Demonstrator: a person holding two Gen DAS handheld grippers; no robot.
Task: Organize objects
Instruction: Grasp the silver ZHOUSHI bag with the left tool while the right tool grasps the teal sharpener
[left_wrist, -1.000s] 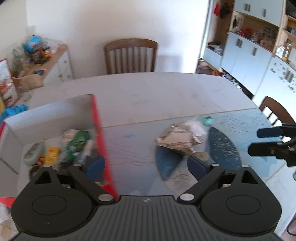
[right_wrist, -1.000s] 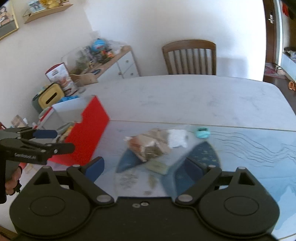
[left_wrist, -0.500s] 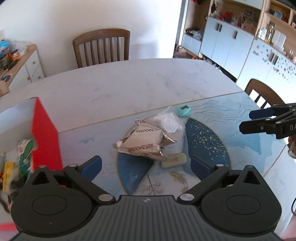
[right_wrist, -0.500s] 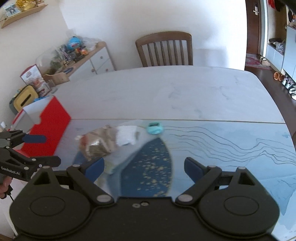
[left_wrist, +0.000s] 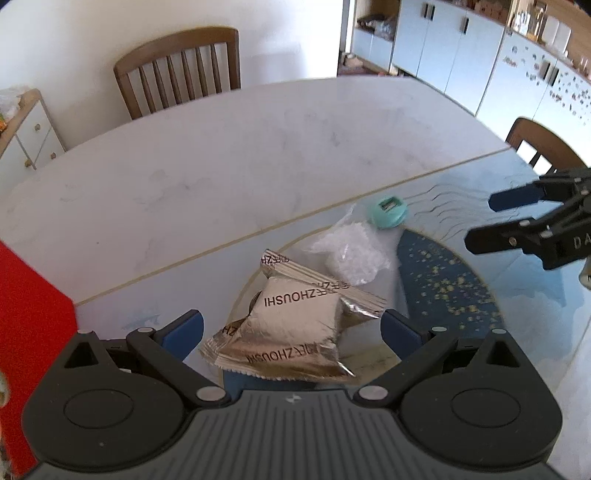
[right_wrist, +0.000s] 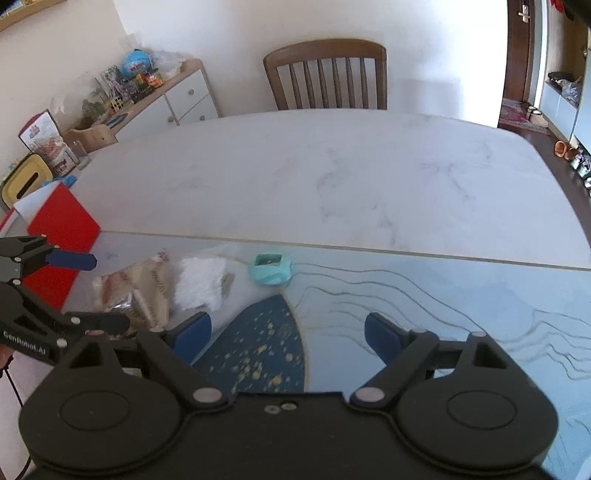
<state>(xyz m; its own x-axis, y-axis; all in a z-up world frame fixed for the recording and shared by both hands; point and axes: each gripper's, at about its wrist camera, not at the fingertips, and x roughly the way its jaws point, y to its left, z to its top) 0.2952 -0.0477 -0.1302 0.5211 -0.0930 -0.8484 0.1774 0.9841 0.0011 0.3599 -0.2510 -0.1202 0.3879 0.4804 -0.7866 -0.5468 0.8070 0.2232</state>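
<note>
Two wrist views of a marble-look table (right_wrist: 332, 177) partly covered by a blue patterned mat (right_wrist: 461, 314). Your left gripper (left_wrist: 291, 326) has swung away from the red-walled cardboard box (left_wrist: 33, 332), which filled its view a second ago and now shows only at the left edge. It has come down over the crinkled silver foil snack packet (left_wrist: 295, 332). Its jaws, which finished spreading in the last second, stand wide apart. The packet lies between the blue pads (left_wrist: 184, 328), and neither pad touches it.

Just beyond the packet lie a small clear plastic bag of white material (left_wrist: 351, 251) and a round teal plastic object (left_wrist: 388, 212), all on the mat and outside the box.

Your right gripper (right_wrist: 288, 332) has shifted so that the teal object (right_wrist: 269, 267), no longer the packet, lies ahead of its jaws. These have just narrowed a little but remain apart, with only mat between them.

Judgement: the left tool is lined up for a grasp on the packet and need only close. The right seems bound for the teal object. Crinkled foil may slip or deform under the pads.
</note>
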